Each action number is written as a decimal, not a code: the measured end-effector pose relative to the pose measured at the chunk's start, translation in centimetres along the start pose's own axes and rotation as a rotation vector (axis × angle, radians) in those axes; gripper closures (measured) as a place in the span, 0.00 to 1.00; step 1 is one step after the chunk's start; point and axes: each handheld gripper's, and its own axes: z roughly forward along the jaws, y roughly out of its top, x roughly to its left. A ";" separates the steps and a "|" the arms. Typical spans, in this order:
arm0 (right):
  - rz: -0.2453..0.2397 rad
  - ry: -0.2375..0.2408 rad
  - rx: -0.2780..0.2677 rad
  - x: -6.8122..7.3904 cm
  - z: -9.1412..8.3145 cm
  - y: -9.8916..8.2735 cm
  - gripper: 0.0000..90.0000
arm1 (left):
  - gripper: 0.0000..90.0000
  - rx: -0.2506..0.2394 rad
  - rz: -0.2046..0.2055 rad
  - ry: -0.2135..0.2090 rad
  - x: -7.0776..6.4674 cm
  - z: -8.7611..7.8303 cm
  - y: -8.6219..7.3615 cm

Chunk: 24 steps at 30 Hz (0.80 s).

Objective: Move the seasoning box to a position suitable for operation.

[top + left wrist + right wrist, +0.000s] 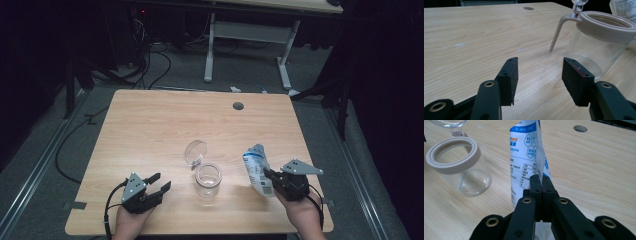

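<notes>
On the wooden table [150, 125], the right tool [270, 176] clamps an upright pouch [257, 167] beside the jar [207, 180]; the left tool [159, 184] gapes empty.

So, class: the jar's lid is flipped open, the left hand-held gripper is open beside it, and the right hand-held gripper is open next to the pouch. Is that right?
Not quite. The right hand-held gripper is shut on the pouch, as the right gripper view shows. The rest holds: the jar has its lid flipped open, and the left hand-held gripper is open beside it.
</notes>
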 end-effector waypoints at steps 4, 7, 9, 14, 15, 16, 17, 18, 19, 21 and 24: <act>-0.014 0.016 0.064 -0.3 -0.2 0.6 1.00 | 0.52 0.003 0.004 -0.003 0.0 0.1 -0.1; -0.014 0.026 0.089 -0.3 -0.3 0.8 1.00 | 0.52 0.004 0.007 -0.003 -0.1 0.2 -0.2; -0.020 0.027 0.115 -0.4 -0.3 1.0 1.00 | 0.52 0.005 0.007 -0.003 -0.1 0.1 -0.1; -0.020 0.035 0.159 -0.6 -0.1 1.4 1.00 | 0.52 0.004 0.006 -0.005 -0.1 0.1 -0.2; -0.028 0.037 0.180 -0.7 -0.1 1.5 1.00 | 0.52 0.003 0.006 -0.006 -0.1 0.1 -0.2; -0.028 0.037 0.180 -0.7 -0.1 1.5 1.00 | 0.52 0.003 0.006 -0.006 -0.1 0.1 -0.2; -0.035 0.037 0.196 -0.7 0.0 1.6 1.00 | 0.52 0.007 0.009 -0.006 -0.2 0.2 -0.2; -0.035 0.037 0.196 -0.7 0.0 1.6 1.00 | 0.52 0.007 0.009 -0.006 -0.2 0.2 -0.2; -0.041 0.037 0.205 -0.7 0.1 1.7 1.00 | 0.52 0.007 0.009 -0.005 -0.2 0.2 -0.2; -0.060 0.039 0.235 -0.7 0.1 2.0 1.00 | 0.52 0.012 0.015 -0.004 -0.2 0.2 -0.2; -0.068 0.041 0.257 -0.6 0.1 2.3 1.00 | 0.52 0.012 0.015 -0.004 -0.2 0.3 -0.2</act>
